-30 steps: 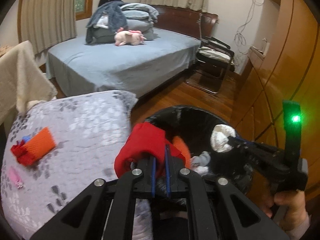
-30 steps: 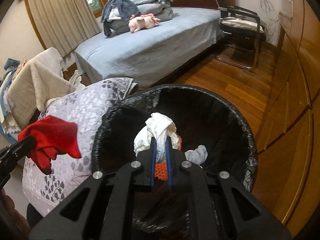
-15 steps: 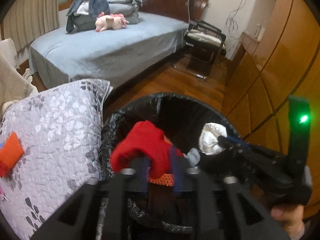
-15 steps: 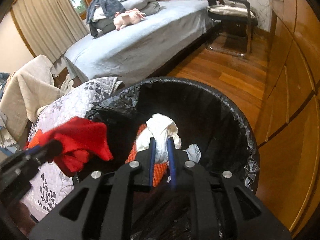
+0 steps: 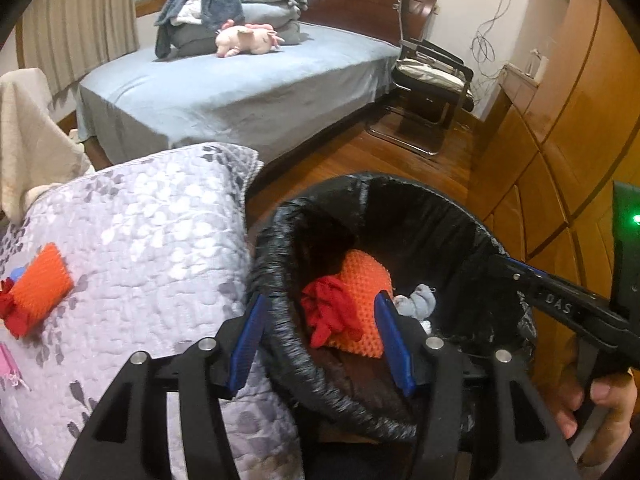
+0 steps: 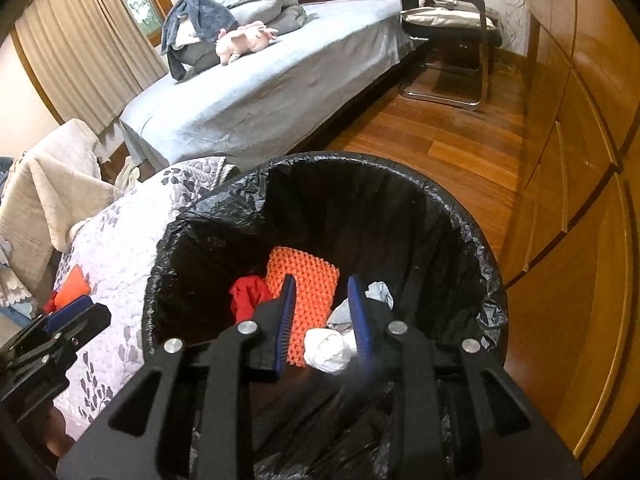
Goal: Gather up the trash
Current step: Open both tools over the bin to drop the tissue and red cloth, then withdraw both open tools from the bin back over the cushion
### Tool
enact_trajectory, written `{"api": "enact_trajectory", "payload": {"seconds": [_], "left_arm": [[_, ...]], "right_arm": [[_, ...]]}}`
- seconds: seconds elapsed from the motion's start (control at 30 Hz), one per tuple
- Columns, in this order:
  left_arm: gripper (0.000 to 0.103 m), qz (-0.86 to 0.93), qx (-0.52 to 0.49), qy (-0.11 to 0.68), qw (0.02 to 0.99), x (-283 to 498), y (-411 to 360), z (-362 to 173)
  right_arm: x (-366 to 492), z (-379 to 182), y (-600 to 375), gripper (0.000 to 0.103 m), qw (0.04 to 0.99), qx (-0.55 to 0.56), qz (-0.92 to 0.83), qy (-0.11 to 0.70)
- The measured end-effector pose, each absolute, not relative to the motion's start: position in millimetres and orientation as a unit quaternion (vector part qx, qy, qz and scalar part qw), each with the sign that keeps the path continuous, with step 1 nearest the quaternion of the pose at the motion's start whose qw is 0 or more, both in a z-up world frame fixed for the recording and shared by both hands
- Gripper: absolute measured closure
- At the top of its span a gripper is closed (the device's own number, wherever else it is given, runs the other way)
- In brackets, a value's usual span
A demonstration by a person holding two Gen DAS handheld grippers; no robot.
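Black plastic-lined round trash bin (image 6: 460, 232) beside grey floral quilt (image 5: 160, 220). Inside: crumpled red cloth (image 5: 328, 312) on orange knobbly pad (image 5: 364, 280), white wadded tissue (image 6: 328, 350) below. Left hand-held gripper (image 5: 320, 340) opening, released, straddling bin rim. Right hand-held gripper (image 6: 322, 320) opening, released, tissue loose between jaws. Second orange pad (image 5: 40, 284) on quilt.

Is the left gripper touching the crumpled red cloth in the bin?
Apart. In the left wrist view the left gripper, jaws opening, stands above the red cloth, which lies in the bin.
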State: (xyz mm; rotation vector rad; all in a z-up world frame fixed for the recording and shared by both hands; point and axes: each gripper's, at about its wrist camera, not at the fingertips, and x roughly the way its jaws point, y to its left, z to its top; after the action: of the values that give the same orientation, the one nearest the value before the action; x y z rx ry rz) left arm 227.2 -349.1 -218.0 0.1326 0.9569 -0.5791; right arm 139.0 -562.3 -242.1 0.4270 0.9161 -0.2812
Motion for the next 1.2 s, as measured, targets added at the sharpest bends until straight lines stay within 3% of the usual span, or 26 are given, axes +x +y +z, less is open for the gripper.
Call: {"api": "enact_trajectory", "payload": {"seconds": [0.57, 1.2], "left_arm": [[0.043, -0.212, 0.059, 0.436, 0.872, 219.6, -229.5, -205.8], [0.037, -0.075, 0.03, 0.417, 0.905, 227.8, -20.1, -211.6]], "right_arm": [[130.3, -224.7, -456.2, 0.068, 0.874, 0.162, -0.088, 0.449], [167.8, -208.5, -283.2, 0.066, 0.896, 0.094, 0.004, 0.434]]}}
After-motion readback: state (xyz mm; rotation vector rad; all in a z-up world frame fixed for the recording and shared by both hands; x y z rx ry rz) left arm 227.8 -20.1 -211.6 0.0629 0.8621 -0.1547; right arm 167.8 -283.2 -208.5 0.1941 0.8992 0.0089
